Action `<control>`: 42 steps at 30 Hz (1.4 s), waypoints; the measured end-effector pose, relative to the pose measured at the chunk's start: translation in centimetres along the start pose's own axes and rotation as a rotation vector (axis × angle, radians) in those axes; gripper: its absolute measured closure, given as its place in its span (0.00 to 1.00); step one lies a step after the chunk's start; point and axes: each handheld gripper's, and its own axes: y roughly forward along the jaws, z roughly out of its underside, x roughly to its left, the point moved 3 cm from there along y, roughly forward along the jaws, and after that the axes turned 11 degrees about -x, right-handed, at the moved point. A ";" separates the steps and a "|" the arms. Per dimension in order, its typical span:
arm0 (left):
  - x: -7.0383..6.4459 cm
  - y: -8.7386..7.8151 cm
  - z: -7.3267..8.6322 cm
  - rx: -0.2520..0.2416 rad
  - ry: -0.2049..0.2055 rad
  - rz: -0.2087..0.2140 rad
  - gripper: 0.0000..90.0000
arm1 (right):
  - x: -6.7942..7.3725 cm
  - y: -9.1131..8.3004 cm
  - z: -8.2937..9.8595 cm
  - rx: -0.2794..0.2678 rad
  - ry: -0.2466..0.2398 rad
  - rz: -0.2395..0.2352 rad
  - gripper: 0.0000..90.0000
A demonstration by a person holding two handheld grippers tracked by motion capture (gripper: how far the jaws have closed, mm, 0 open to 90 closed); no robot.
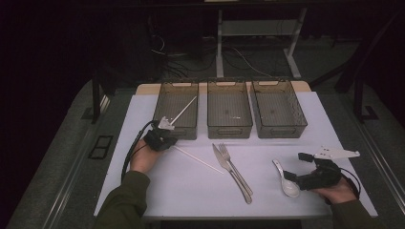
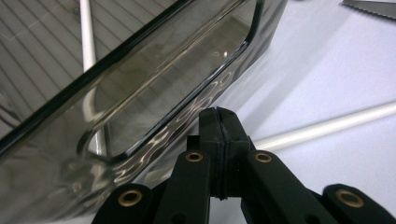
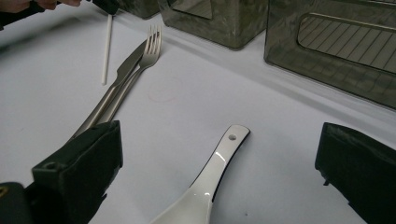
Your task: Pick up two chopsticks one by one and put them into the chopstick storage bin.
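High view: the left hand-held gripper (image 1: 160,137) sits mid-left by the left bin (image 1: 176,110), a white stick (image 1: 198,160) just beside it. Left gripper view: jaws pressed together, empty — the stick (image 2: 327,127) crosses right, partly hidden. Right gripper view: the right hand-held gripper (image 3: 217,177) gapes wide around the spoon (image 3: 205,186), its bowl cut off below.

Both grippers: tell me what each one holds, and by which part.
Nothing is held. The left gripper has its jaws shut on nothing beside the left bin. The right gripper is open around the white spoon, not yet gripping it.
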 end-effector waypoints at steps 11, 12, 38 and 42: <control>0.6 -0.9 0.7 0.007 -0.018 -0.018 0.99 | 0.0 0.0 0.0 -0.001 0.000 0.004 0.01; 0.7 -0.9 0.8 0.006 -0.022 -0.017 0.99 | 0.0 0.0 0.0 -0.001 0.000 0.004 0.01; 0.9 -4.2 2.1 -0.005 -0.032 0.003 0.90 | -0.1 -0.1 0.0 -0.001 0.001 0.005 0.01; 0.9 -4.3 2.3 -0.005 -0.007 0.037 0.77 | 0.0 0.0 0.0 0.000 0.001 0.003 0.01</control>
